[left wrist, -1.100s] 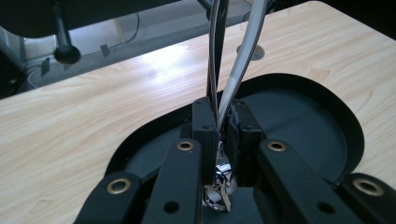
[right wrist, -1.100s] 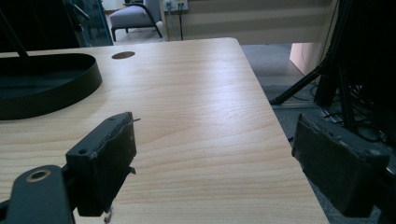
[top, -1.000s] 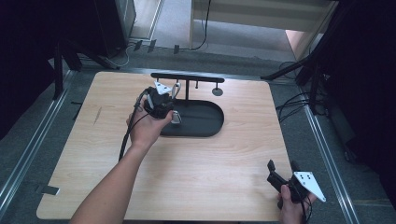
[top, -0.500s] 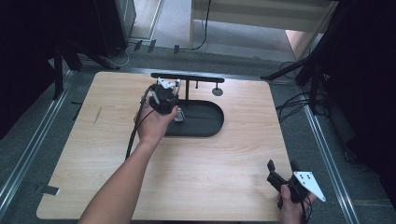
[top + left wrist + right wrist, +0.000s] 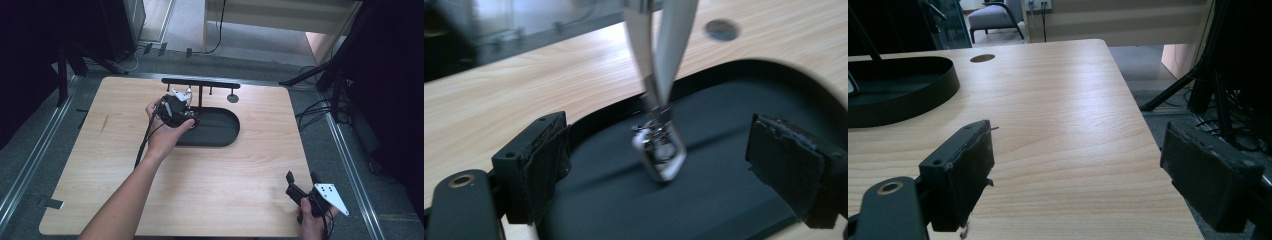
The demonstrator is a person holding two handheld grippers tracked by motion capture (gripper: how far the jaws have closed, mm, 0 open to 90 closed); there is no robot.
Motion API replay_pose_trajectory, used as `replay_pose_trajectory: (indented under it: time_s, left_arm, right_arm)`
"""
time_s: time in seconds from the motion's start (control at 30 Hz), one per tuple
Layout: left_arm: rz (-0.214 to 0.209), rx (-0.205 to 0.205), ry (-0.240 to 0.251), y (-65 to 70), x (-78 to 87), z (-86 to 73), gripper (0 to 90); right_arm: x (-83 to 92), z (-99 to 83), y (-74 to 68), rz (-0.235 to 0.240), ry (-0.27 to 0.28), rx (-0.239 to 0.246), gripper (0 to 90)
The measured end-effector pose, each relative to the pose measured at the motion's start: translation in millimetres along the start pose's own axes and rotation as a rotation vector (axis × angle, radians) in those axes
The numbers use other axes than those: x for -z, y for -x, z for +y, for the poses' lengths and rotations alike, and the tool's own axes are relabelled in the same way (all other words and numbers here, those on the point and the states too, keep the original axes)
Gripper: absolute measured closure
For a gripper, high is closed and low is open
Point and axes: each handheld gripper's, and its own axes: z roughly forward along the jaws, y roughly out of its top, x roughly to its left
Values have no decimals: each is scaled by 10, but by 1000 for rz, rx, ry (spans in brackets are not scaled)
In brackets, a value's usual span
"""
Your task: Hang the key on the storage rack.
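The left gripper (image 5: 659,165) has just opened its jaws wide, gripping nothing. Between them, touching neither pad, hangs a silver carabiner clip (image 5: 659,150) on a grey strap (image 5: 659,50), just above the black oval tray (image 5: 734,210). The clip's long axis runs near-vertical, its rounded end pointing down.

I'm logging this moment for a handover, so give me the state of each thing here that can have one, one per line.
Left gripper: open, jaws just opened, clear of the clasp between them.
Right gripper: open, nothing between its jaws, over bare table near the corner.
Silver strap with clasp: hanging free, clasp just above the tray, blurred.
Black oval tray: flat on the table.
Black T-stand: upright.
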Motion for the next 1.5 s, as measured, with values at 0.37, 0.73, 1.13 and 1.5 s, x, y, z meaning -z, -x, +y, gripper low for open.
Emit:
replay_pose_trajectory:
  time_s: [0.37, 0.73, 1.13, 1.5]
  left_arm:
    - [-21, -28, 130, -77, 157, -10, 467]
    - [32, -17, 188, -47, 188, 95, 792]
    - [36, -25, 147, -57, 135, 250, 900]
    - [57, -29, 127, -52, 147, 315, 900]
  right_arm:
    - [-6, 2, -10, -3, -3, 12, 137]
    - [-2, 1, -1, -2, 0, 4, 137]
    - [-2, 0, -1, -5, 0, 4, 138]
    - [0, 0, -2, -7, 0, -1, 139]
